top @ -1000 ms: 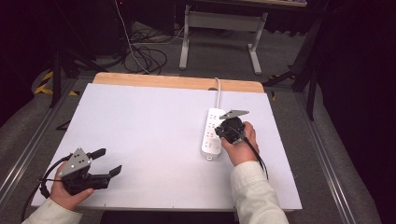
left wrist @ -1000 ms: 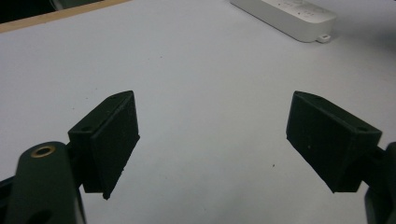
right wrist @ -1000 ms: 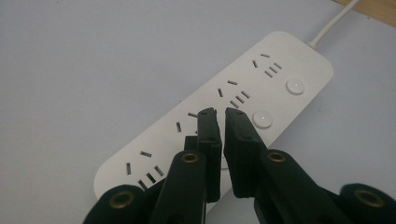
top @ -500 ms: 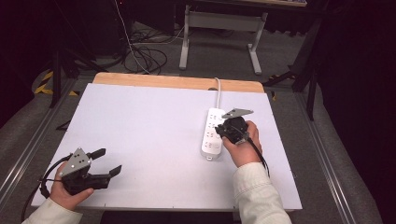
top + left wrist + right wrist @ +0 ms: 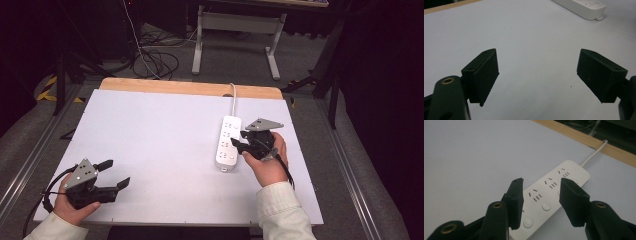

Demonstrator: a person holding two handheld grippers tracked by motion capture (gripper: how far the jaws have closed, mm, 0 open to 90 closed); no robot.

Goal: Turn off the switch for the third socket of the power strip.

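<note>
- The right gripper [image 5: 239,143] sits over the near half of the white power strip [image 5: 228,142], on the right side of the white table [image 5: 160,145]. The right hand [image 5: 265,160] wraps its body from behind, with the forearm in a pale sleeve coming in from the bottom edge.
- Its jaws have just been opening. They now stand apart with nothing clamped; the power strip lies below and between them, and the pads do not press on it.
- The left gripper [image 5: 114,174] rests low at the near left corner of the table, well apart from the power strip. The left hand [image 5: 75,205] holds it level, with the jaws pointing to the right across the board.
- Its jaws are spread wide over bare table, and nothing is between them.
- The right gripper view gives detail that the high view blurs: three sets of socket slots along the power strip [image 5: 549,195], round white buttons beside them, and the white cord [image 5: 594,151] running off over the wooden edge.
- The left gripper view catches the near end of the power strip [image 5: 584,7] at its top edge, with a small mounting tab sticking out.
- The high view takes in the floor beyond the table, with black cables [image 5: 155,60] and a grey metal stand [image 5: 235,25].
</note>
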